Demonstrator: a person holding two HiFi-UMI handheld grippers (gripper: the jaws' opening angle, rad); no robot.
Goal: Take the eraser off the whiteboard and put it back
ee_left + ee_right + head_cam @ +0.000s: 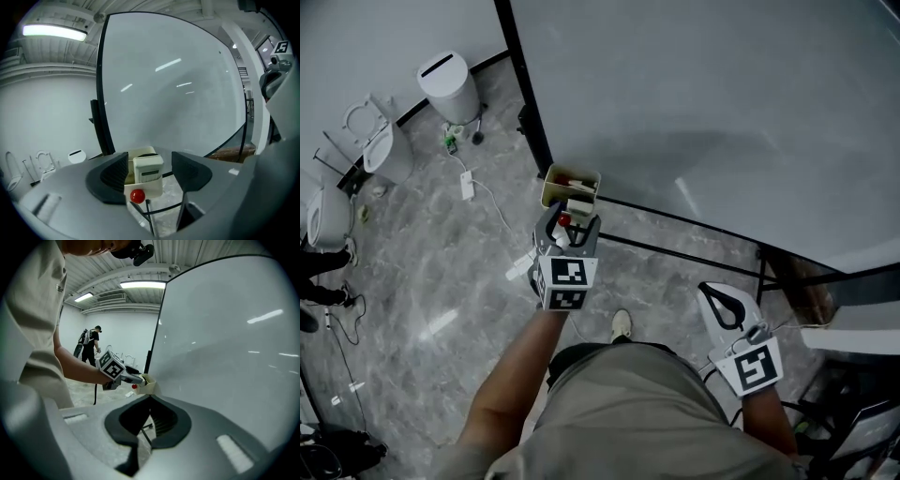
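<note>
The large whiteboard (703, 112) fills the upper right of the head view. A cream holder box (571, 184) hangs at its lower left corner, with a red round magnet (137, 196) on its front. The pale eraser (148, 168) stands upright in that box. My left gripper (570, 225) is at the box, open, its jaws on either side of the eraser (578, 207) with a gap showing on the right side. My right gripper (724, 302) hangs lower right, away from the board, shut and empty. In the right gripper view, its jaws (149, 401) meet and the left gripper (136, 379) reaches the box (147, 384).
The board's black frame rail (675, 253) runs below it. On the marble floor at left stand a white bin (450, 84), toilets (384, 150) and a power strip with cable (467, 184). Another person (89, 345) stands far back.
</note>
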